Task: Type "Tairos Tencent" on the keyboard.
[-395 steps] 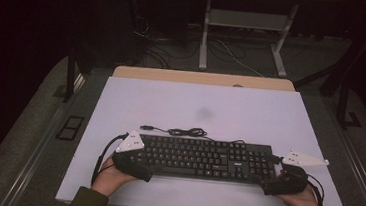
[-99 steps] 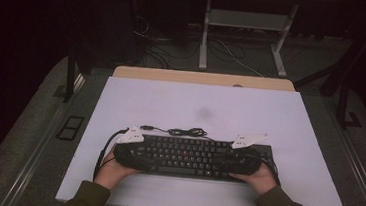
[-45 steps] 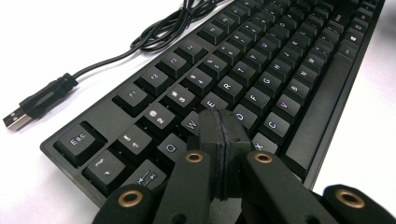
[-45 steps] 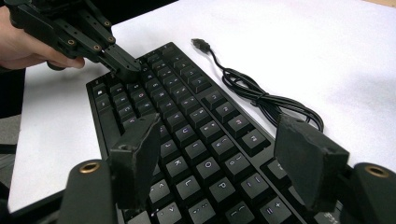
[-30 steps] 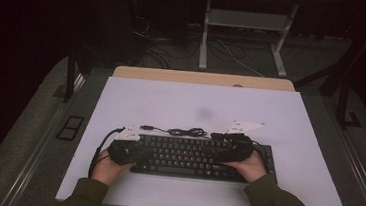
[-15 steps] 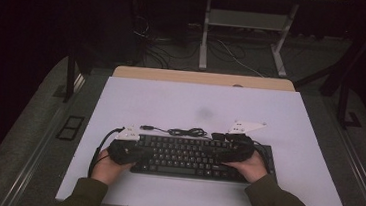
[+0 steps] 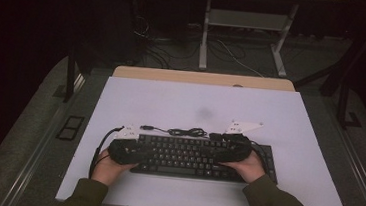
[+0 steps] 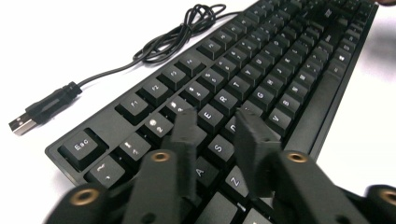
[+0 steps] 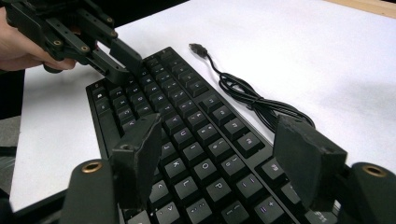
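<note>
Keyboard [image 7: 201, 157] under both grippers: left gripper [image 8: 215, 140] jaws just opening, narrow gap; right gripper [image 9: 224, 154] wide, holding nothing. Careless pokes could skid it into the cable [image 7: 186, 132].

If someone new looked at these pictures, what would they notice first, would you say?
A black keyboard lies at the near side of the white table, its coiled cable just behind it. The left tongs, jaws just opening, and the open right tongs hover over its keys.
</note>
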Motion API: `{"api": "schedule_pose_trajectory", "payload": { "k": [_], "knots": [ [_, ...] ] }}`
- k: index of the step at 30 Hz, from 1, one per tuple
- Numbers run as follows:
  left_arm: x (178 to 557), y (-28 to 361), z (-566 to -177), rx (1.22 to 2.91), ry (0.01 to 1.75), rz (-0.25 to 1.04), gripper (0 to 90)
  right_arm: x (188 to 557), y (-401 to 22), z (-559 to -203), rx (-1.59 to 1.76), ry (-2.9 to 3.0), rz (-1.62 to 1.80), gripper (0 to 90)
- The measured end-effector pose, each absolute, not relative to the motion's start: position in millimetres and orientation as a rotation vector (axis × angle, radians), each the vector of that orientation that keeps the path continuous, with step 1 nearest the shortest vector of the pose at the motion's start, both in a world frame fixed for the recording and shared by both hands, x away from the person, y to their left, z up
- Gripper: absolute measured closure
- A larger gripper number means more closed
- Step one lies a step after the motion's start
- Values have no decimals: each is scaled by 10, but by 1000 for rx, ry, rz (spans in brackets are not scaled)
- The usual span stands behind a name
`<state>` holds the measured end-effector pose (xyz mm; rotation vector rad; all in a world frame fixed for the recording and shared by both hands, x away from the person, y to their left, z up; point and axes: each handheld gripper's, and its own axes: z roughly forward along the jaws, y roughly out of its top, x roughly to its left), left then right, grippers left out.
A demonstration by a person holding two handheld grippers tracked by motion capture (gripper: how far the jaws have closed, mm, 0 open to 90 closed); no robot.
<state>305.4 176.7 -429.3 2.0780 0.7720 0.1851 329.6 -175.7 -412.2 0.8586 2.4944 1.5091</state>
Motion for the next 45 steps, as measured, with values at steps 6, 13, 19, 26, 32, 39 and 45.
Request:
{"api": "schedule_pose_trajectory", "payload": {
  "k": [6, 13, 19, 26, 32, 39, 45],
  "knots": [
    [3025, 1745, -4287, 2061, 772, 192, 480, 3334, -1699, -4119, 862, 2510, 1511, 369],
    [3006, 1732, -4278, 2040, 777, 206, 352, 3374, -1574, -4126, 841, 2535, 1511, 406],
    [3008, 1716, -4286, 2035, 779, 209, 286, 3410, -1472, -4128, 827, 2546, 1504, 428],
    [3020, 1699, -4302, 2036, 793, 204, 217, 3416, -1420, -4145, 805, 2561, 1484, 495],
    [3025, 1677, -4301, 2030, 797, 205, 174, 3404, -1436, -4186, 796, 2598, 1446, 610],
    [3027, 1660, -4313, 2028, 803, 202, 119, 3396, -1436, -4195, 771, 2634, 1422, 769],
    [3028, 1652, -4317, 2025, 806, 208, 92, 3385, -1386, -4249, 746, 2694, 1374, 863]
  ]
}}
